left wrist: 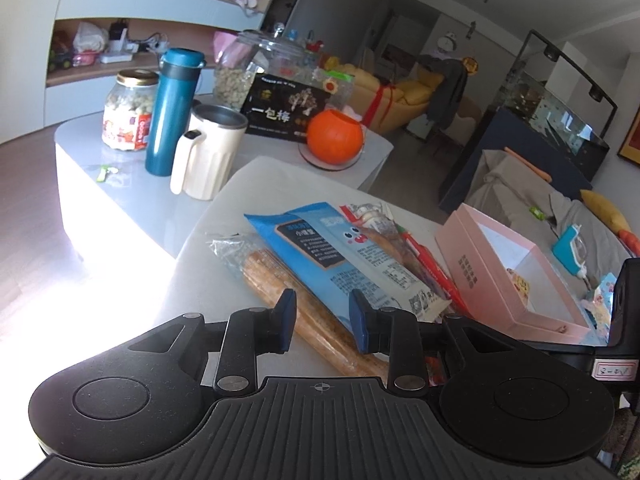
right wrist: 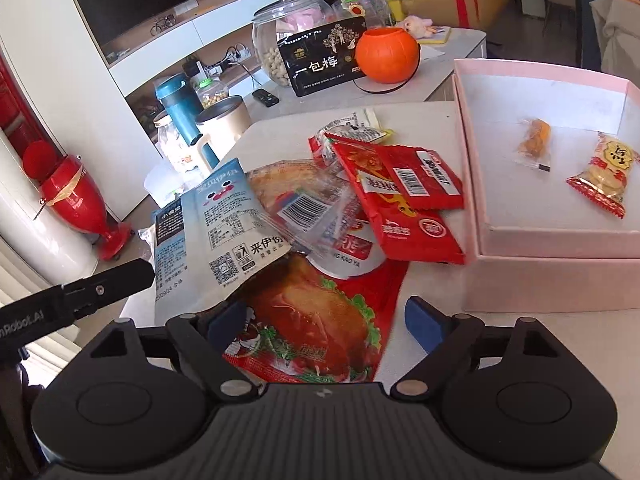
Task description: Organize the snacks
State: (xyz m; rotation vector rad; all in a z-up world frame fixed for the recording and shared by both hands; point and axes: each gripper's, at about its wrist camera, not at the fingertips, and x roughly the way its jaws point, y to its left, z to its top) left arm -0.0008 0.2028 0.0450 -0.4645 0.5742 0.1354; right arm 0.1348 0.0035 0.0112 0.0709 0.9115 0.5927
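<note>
Pink card, the open box (right wrist: 560, 236) filled the right of the right wrist view, already holding two small wrapped snacks in its upper right. The pile of packets lay left of it at frame centre. Nearest the right gripper (right wrist: 326, 322) was the red roast-duck pouch (right wrist: 316, 320), its long axis running up the frame, straight between the spread jaws, whose pads did not press it. In the left wrist view the left gripper (left wrist: 323, 322) sat at its narrowest over the long biscuit stick pack (left wrist: 308, 312), lying diagonally from upper left to lower right; whether it pinched the pack could not be told.
</note>
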